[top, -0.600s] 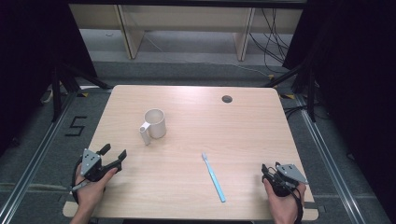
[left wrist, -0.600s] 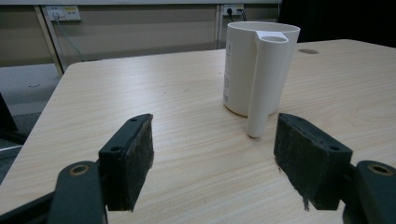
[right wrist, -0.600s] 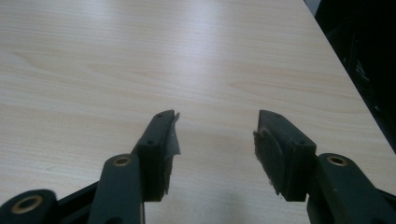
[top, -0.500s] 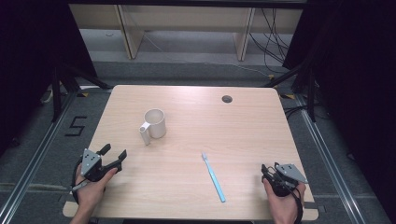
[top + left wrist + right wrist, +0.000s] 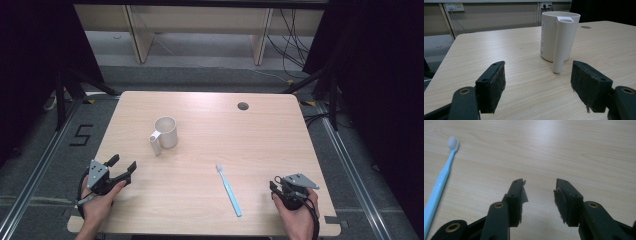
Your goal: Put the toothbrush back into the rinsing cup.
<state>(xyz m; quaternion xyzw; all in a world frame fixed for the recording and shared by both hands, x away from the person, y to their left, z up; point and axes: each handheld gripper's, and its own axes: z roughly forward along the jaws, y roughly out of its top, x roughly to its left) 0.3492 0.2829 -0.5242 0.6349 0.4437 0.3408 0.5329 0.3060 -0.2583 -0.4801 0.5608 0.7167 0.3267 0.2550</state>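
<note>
Plainly, left hand-held gripper (image 5: 122,167) gapes near mug (image 5: 165,132); right hand-held gripper (image 5: 274,186), seemingly half-open, empty.

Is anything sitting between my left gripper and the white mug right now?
Nothing visible does. The left gripper stands open, facing the white mug, whose handle points toward it. Bare tabletop lies between them; the blue toothbrush lies off to the right.
</note>
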